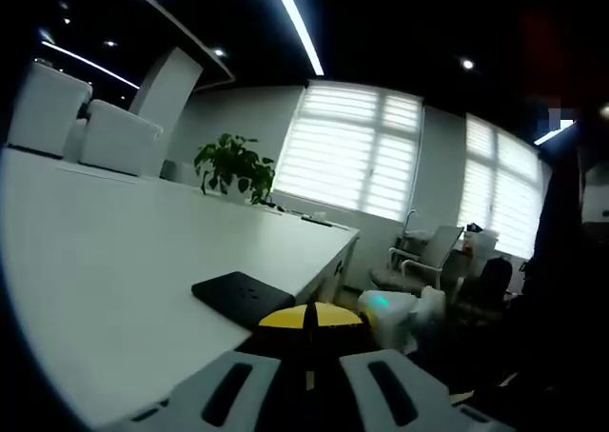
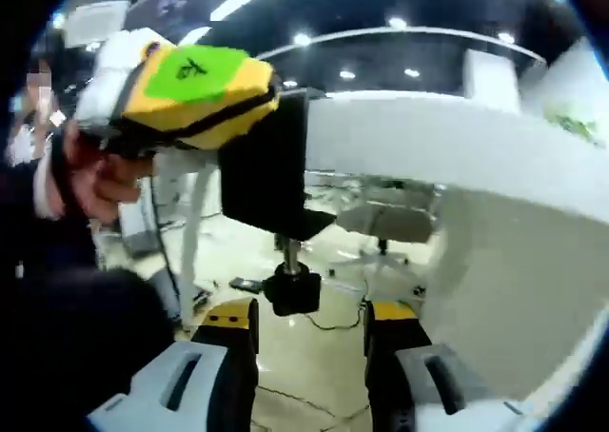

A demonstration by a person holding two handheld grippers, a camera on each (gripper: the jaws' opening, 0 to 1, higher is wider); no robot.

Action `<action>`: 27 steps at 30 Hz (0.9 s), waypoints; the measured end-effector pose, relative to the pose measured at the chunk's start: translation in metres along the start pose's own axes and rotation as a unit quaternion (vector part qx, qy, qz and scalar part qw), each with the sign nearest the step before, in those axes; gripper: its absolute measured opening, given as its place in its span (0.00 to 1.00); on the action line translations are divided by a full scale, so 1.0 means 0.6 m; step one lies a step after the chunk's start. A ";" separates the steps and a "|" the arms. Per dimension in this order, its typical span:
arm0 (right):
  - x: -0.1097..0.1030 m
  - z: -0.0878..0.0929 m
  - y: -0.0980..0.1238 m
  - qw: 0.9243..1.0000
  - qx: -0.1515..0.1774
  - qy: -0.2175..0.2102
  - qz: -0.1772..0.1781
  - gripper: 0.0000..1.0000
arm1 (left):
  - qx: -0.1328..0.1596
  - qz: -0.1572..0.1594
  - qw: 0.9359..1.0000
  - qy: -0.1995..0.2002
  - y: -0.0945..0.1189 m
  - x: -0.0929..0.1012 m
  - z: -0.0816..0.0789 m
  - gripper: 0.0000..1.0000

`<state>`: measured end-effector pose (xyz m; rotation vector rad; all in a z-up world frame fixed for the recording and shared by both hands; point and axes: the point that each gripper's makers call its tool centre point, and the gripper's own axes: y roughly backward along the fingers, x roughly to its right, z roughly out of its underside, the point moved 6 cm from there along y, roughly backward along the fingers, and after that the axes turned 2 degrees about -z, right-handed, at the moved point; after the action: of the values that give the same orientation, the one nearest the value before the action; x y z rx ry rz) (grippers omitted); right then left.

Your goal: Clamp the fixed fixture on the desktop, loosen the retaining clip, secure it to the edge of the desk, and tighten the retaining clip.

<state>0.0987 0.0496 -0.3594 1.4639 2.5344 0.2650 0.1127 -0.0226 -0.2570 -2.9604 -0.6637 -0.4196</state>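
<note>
Left gripper view first: your left gripper (image 1: 309, 342) reaches forward from six o'clock, its jaws pressed onto the black C-shaped clamp fixture with a flat top plate (image 1: 243, 297), whose plate lies on the long white desk (image 1: 114, 261) right at the desk's near edge, just past centre. A leafy green potted plant (image 1: 235, 166) stands well back on the desk at eleven o'clock, with white chairs (image 1: 105, 132) at ten o'clock.

Right gripper view — you are looking from below the desk edge. The fixture hangs over the white edge at about eleven o'clock, its body dropping down to a threaded screw with a black round knob (image 2: 292, 292) near centre. Your right gripper (image 2: 309, 342) is spread wide, jaws either side of and just under that knob, not touching it. The left gripper, yellow with a green label, comes in at ten o'clock, held by your hand (image 2: 95, 180).

Judging progress: the fixture seems seated on the desk edge already, so the placing is done; tightening the knob looks like what remains.
</note>
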 end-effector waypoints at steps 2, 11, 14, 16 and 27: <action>-0.014 -0.001 -0.003 0.998 0.014 -0.032 0.050 0.42 | 0.002 0.001 1.000 -0.003 0.000 0.000 0.000 0.01; -0.073 -0.011 -0.014 0.987 0.028 -0.003 0.155 0.42 | 0.006 0.002 1.000 -0.004 0.001 0.001 0.000 0.01; -0.057 -0.009 -0.010 0.982 0.009 0.043 0.184 0.31 | 0.006 0.002 1.000 -0.004 0.001 0.001 0.000 0.01; -0.050 -0.004 -0.008 0.985 0.001 0.030 0.173 0.25 | 0.007 0.002 1.000 -0.003 0.001 0.001 0.000 0.01; -0.011 -0.004 -0.014 0.997 0.016 0.066 -0.030 0.24 | 0.005 0.002 1.000 0.000 0.004 0.003 0.000 0.01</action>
<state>0.0944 0.0396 -0.3589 1.4218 2.6937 0.3243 0.1151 -0.0239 -0.2565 -2.9511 -0.6583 -0.4140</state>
